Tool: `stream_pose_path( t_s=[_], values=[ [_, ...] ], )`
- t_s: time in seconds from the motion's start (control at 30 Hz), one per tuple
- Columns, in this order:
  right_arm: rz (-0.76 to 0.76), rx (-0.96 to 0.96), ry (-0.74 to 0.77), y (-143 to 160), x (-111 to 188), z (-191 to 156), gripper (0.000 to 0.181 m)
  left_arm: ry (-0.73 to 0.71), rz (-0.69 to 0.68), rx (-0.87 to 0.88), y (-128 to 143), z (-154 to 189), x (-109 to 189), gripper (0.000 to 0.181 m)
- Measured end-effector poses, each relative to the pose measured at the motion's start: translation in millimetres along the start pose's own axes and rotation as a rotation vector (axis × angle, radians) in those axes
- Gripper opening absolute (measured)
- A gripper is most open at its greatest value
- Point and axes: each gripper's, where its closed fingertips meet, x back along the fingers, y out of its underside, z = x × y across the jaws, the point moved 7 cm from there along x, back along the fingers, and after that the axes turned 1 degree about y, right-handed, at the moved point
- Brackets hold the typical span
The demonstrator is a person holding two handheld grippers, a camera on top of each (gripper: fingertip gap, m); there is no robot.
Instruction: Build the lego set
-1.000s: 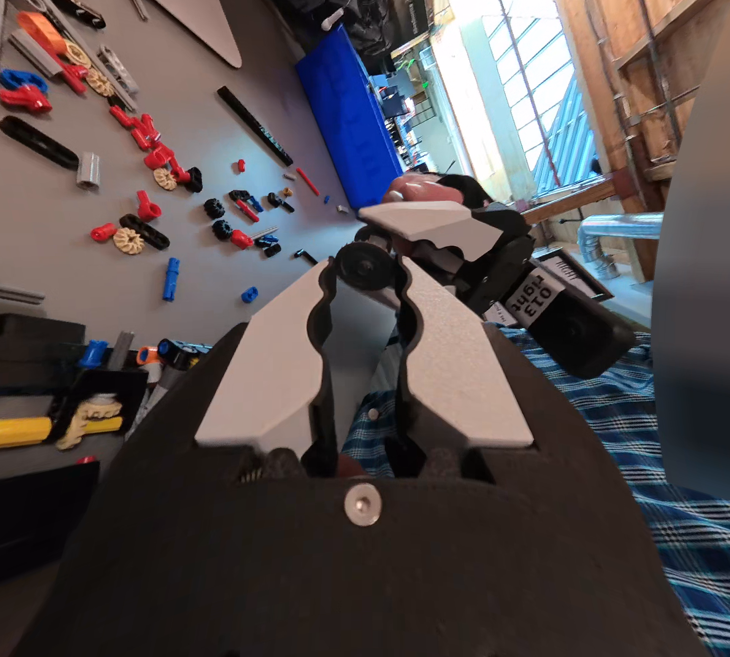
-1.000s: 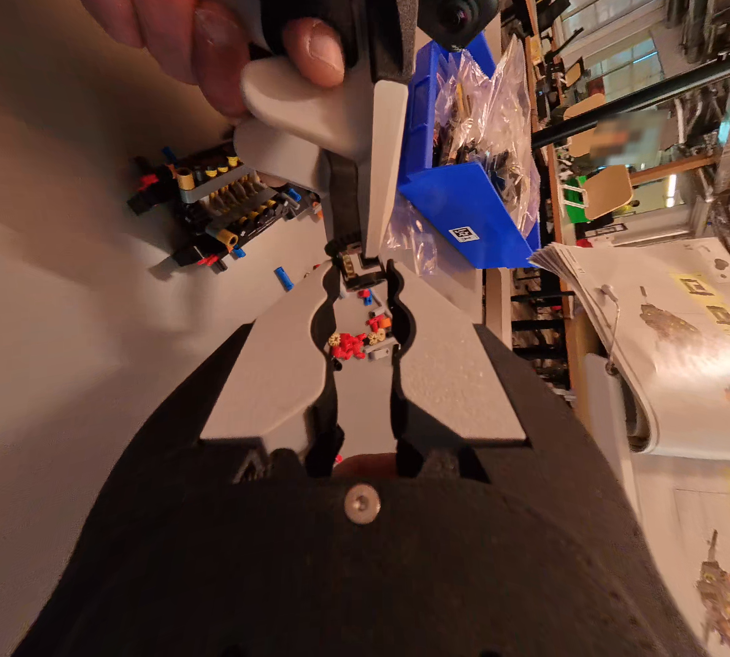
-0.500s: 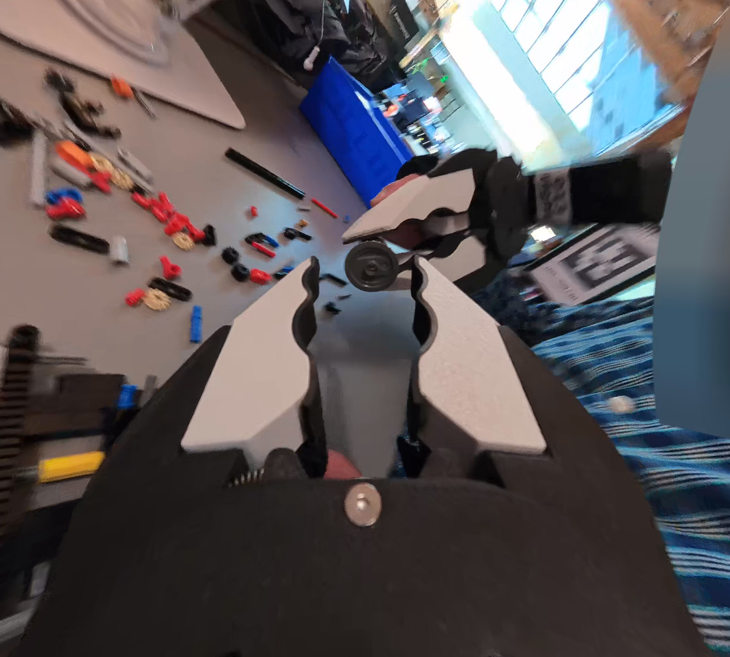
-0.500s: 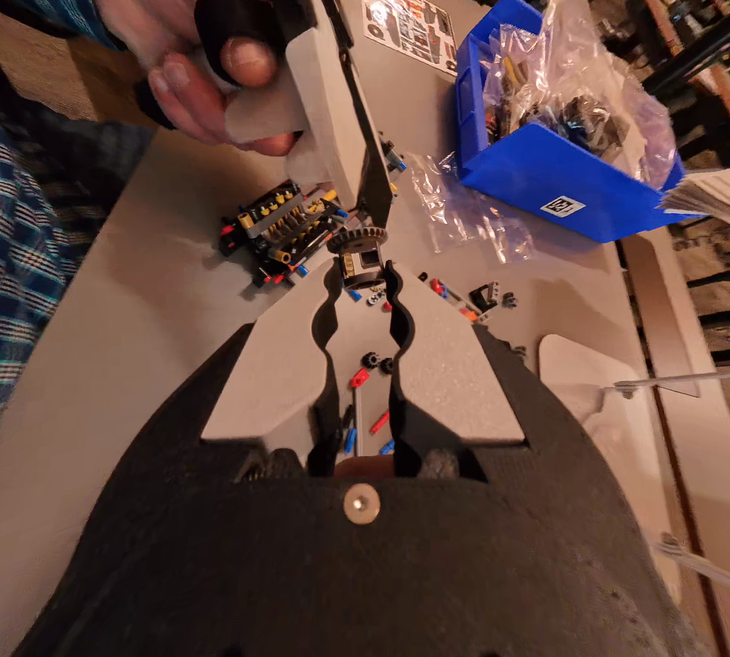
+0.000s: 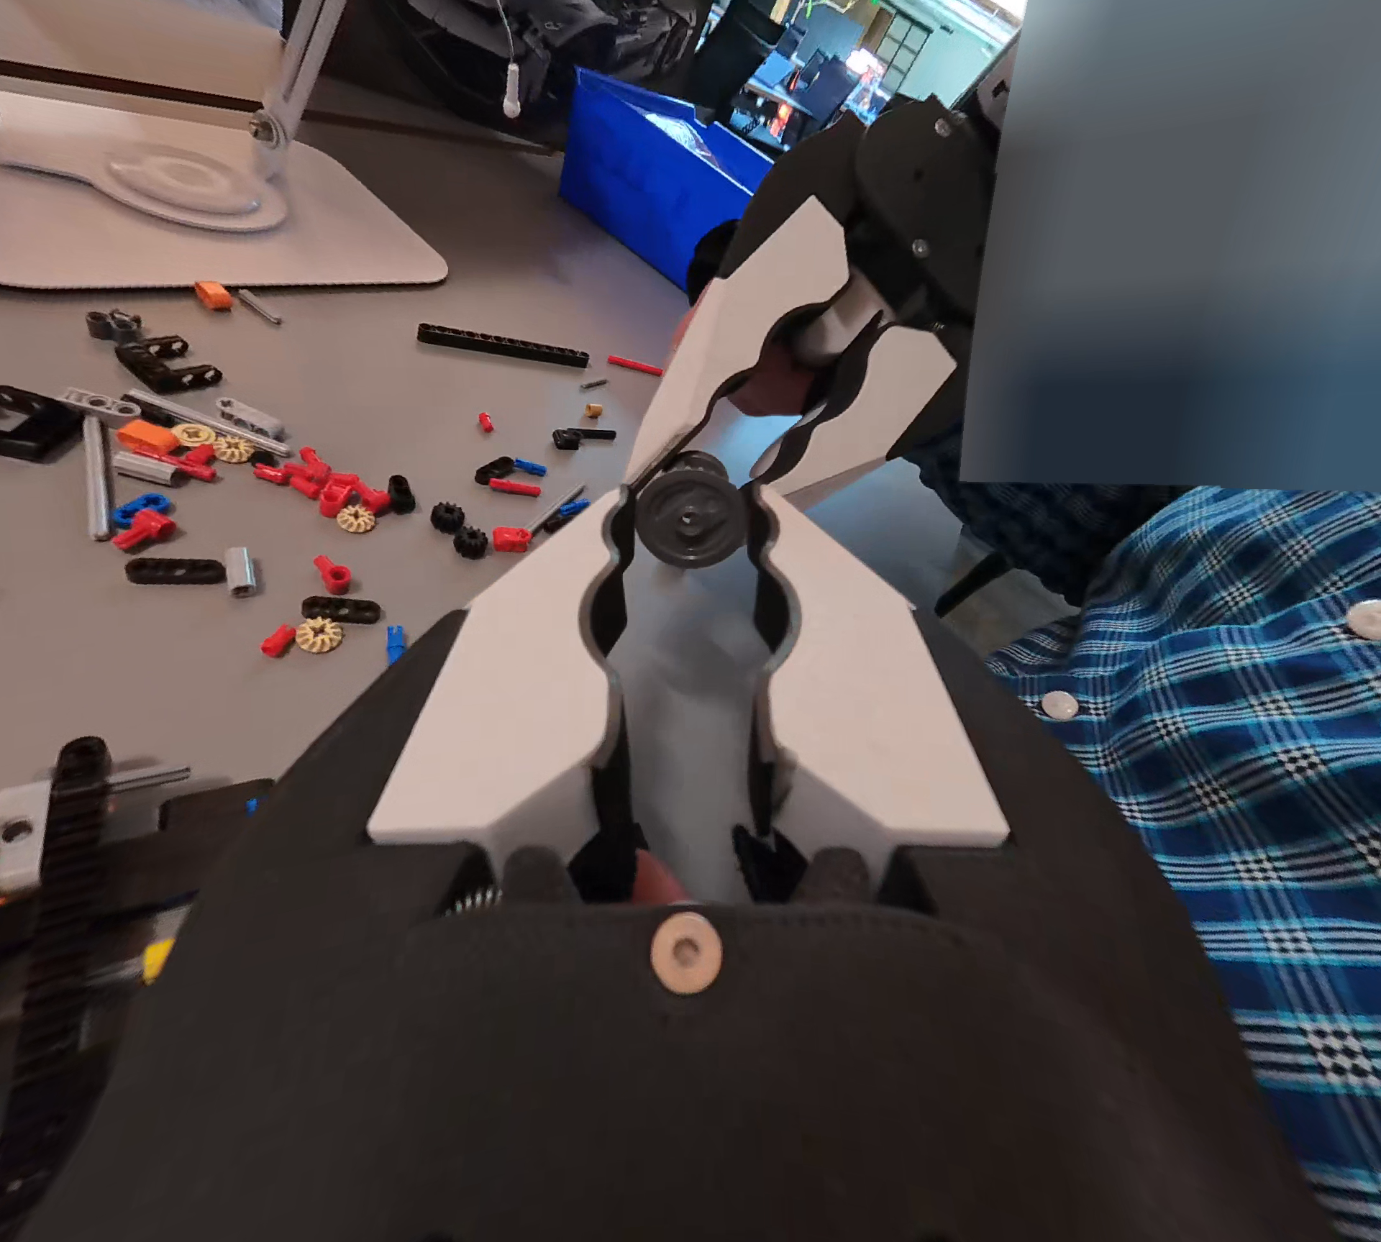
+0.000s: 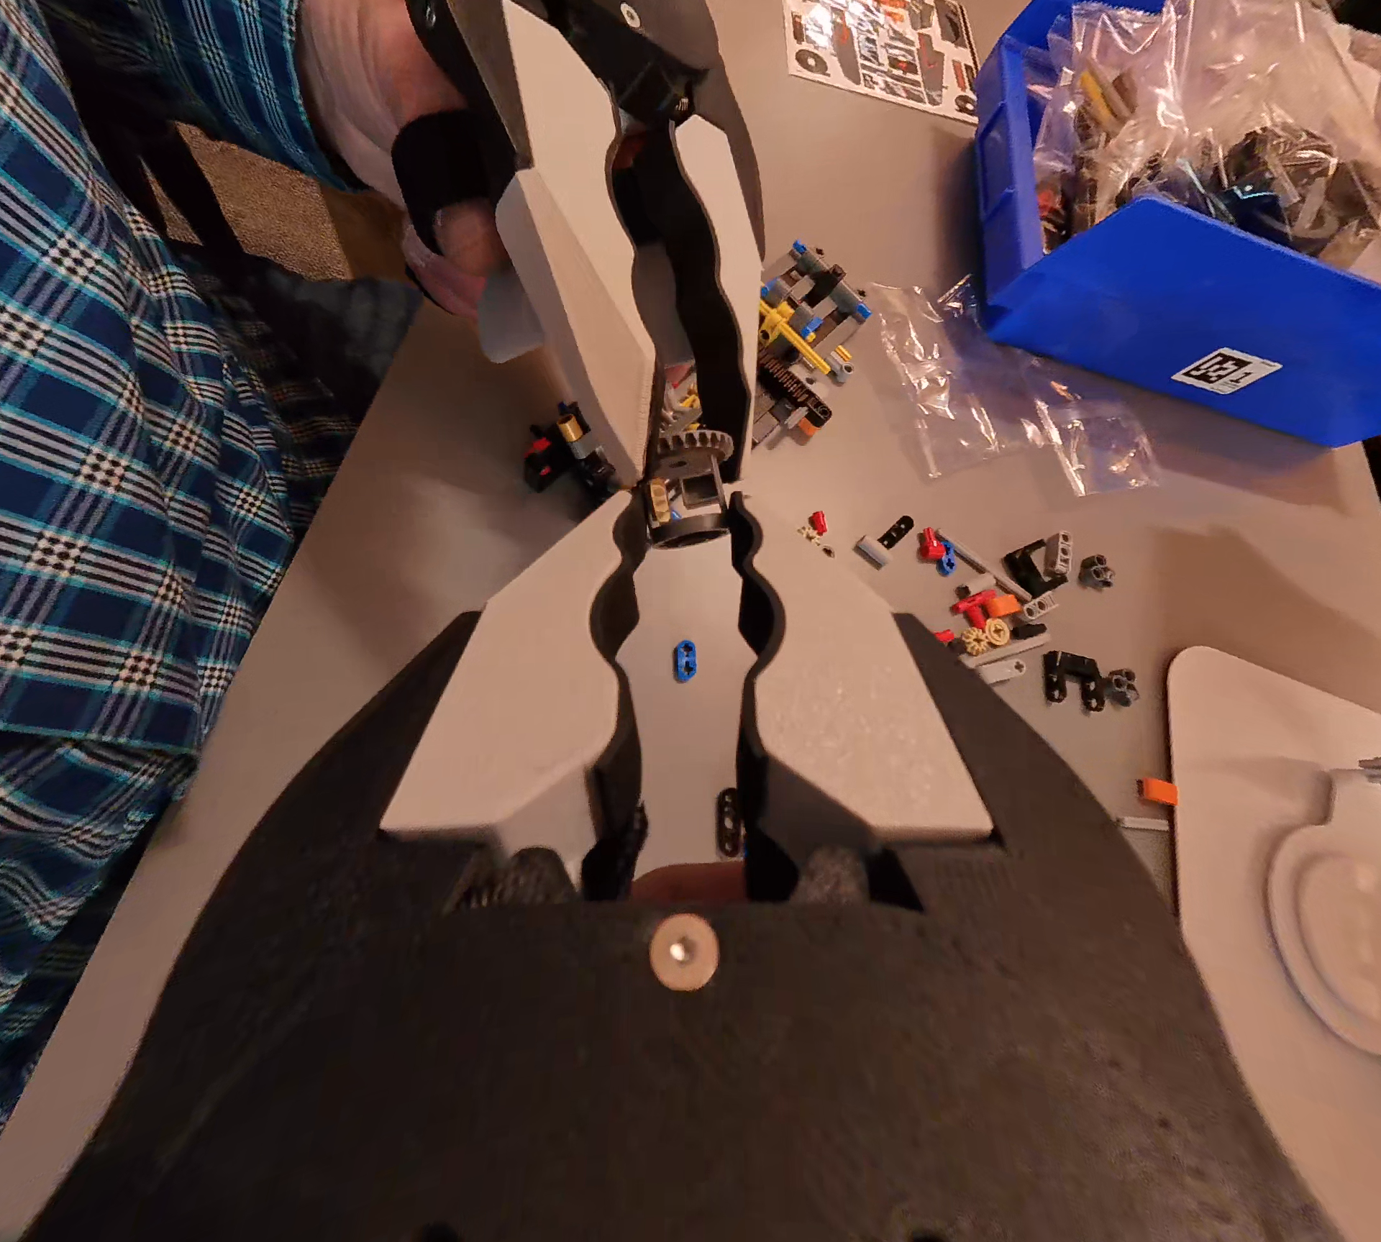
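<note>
Together, a dark grey gear assembly [image 5: 689,519] is pinched by the left gripper [image 5: 687,496] and the right gripper [image 6: 684,504], held above the grey table [image 5: 448,279]. Only in the right wrist view are its toothed ring and a partly built model [image 6: 803,339] at 12 o'clock revealed. Loose parts [image 5: 321,481] are scattered at 9 o'clock; a blue bin [image 6: 1166,279] is placed at 2 o'clock.

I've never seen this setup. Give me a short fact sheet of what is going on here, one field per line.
Left claw: shut on the dark gear piece
Right claw: grips the same gear piece from the other end
Height: piece is held above the table
Loose parts: scattered on table
Half-built model: on table behind the claws
Blue bin: holds bagged parts
</note>
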Motion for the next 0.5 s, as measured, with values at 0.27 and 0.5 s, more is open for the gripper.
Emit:
stream_pose_path(
  t_s=[0.27, 0.5],
  values=[
    [-0.002, -0.012, 0.045, -4, 0, 4, 0.032, 0.003, 0.079, 0.070, -1, -5, 5, 0.027],
    [-0.143, 0.001, 0.161, 24, -6, 37, 0.019, -0.087, 0.150, 0.067, -10, -23, 32, 0.026]
  ],
)
